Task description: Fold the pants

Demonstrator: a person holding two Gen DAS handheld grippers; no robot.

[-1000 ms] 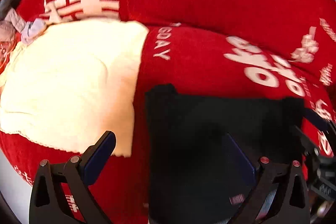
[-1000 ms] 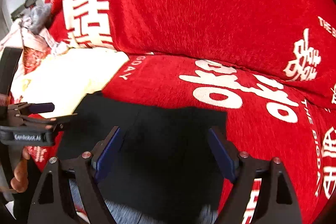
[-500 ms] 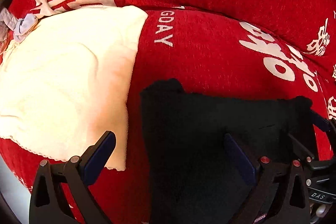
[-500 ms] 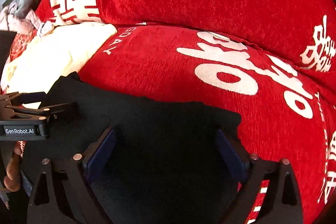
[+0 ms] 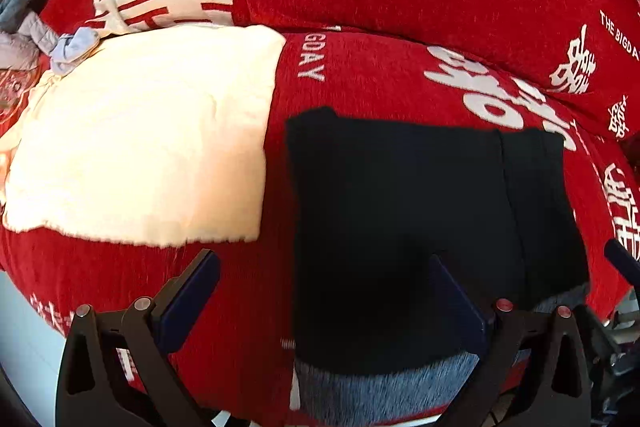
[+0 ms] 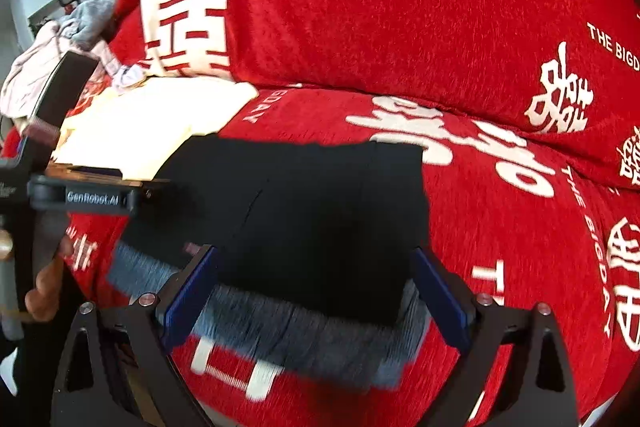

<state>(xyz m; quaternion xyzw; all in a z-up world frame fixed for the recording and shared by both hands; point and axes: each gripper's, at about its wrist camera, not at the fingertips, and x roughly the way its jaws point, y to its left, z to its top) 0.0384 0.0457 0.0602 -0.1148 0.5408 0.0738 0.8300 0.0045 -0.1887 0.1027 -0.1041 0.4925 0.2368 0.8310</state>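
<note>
- Left wrist view: the black pants [image 5: 420, 227] lie as a folded rectangle on the red sofa cover [image 5: 400, 75], just right of one cream towel [image 5: 140, 147]
- Compared with half a second ago, both cameras have drawn back and the pants lie free, so the fold looks finished
- Left tongs [image 5: 324, 303] stand apart and empty; right tongs [image 6: 316, 295] likewise apart, over the grey waistband [image 6: 288, 331]
- Count: one pair of pants, one towel, two tongs
</note>
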